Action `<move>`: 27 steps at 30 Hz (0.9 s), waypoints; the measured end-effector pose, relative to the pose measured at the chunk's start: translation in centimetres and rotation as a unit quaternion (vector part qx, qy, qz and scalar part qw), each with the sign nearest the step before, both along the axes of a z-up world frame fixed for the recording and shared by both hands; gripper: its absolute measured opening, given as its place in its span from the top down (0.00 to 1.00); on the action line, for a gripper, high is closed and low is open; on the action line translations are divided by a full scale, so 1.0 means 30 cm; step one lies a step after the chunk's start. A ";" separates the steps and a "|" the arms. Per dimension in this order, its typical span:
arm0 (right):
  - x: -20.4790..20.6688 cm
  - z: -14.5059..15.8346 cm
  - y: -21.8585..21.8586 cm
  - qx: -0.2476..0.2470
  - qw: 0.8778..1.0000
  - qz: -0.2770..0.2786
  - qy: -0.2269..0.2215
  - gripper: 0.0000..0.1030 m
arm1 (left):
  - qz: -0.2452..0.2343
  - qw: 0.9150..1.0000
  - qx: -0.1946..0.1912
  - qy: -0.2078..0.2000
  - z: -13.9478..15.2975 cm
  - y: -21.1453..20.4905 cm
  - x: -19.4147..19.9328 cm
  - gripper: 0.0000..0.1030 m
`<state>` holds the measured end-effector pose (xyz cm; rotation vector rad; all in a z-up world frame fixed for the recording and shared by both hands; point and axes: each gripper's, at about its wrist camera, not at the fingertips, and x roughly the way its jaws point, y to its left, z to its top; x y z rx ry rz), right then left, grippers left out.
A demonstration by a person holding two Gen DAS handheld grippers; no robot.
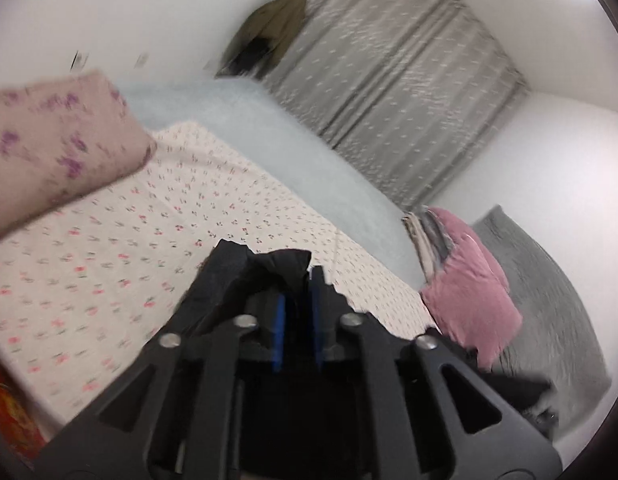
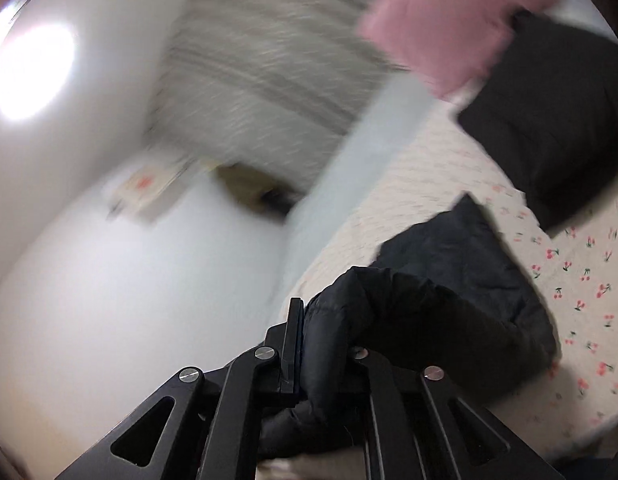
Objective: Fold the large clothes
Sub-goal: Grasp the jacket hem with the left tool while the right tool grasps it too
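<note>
Cherry-print bedsheet (image 1: 157, 240) carries one pillow (image 1: 57, 144) and one pink garment (image 1: 469, 288). Above it, two grippers, left gripper (image 1: 299, 280) and right gripper (image 2: 321, 320), each pinch one black jacket (image 2: 449, 292).

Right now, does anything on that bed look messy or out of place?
Only the black padded jacket: it is bunched up, not flat, pinched in both the left claw and right claw above the cherry-print sheet. Nothing looks spilled or damaged.

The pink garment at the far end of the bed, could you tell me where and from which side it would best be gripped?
Probably its loose lower corner, approached from the cherry-print sheet side. That corner overhangs the bed edge; the pink garment otherwise leans against a fabric stack.
</note>
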<state>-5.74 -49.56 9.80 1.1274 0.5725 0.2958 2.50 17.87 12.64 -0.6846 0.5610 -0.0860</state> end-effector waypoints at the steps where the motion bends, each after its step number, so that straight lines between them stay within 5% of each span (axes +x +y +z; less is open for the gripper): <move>1: 0.074 -0.042 -0.017 0.009 0.999 -0.012 0.031 0.84 | -0.001 1.000 -0.004 0.012 -0.036 -0.005 0.098 0.51; 3: 0.194 -0.114 -0.047 0.004 0.996 -0.029 0.088 0.78 | -0.011 0.999 0.003 0.040 -0.102 -0.015 0.225 0.30; 5: 0.284 -0.184 -0.082 0.011 0.992 -0.038 0.120 0.70 | -0.015 0.997 0.012 0.077 -0.194 -0.020 0.323 0.30; 7: 0.330 -0.238 -0.126 0.019 0.991 -0.048 0.124 0.43 | -0.023 0.994 0.010 0.102 -0.270 -0.007 0.359 0.30; 9: 0.328 -0.264 -0.169 -0.030 0.988 -0.082 0.129 0.26 | -0.026 0.991 0.011 0.131 -0.336 0.024 0.388 0.30; 12: 0.344 -0.237 -0.179 -0.122 0.979 -0.085 0.137 0.26 | -0.029 0.985 0.000 0.171 -0.406 0.068 0.432 0.28; 16: 0.453 -0.207 -0.084 -0.237 0.964 -0.013 0.121 0.26 | -0.041 0.977 -0.009 0.211 -0.459 0.062 0.493 0.28; 19: 0.539 -0.225 0.032 -0.308 0.942 0.042 0.129 0.26 | -0.070 0.976 0.028 0.205 -0.449 -0.002 0.524 0.28; 21: 0.576 -0.245 0.101 -0.371 0.914 0.052 0.153 0.27 | -0.075 0.975 0.060 0.202 -0.440 -0.037 0.544 0.33; 23: 0.584 -0.275 0.137 -0.398 0.900 0.056 0.166 0.35 | -0.079 0.972 0.081 0.208 -0.450 -0.063 0.569 0.60; 25: 0.610 -0.306 0.130 -0.375 0.909 0.069 0.167 0.80 | -0.073 0.967 0.106 0.222 -0.471 -0.083 0.595 0.90; 27: 0.613 -0.300 0.121 -0.371 0.913 0.057 0.159 0.90 | -0.070 0.967 0.110 0.217 -0.476 -0.086 0.611 0.93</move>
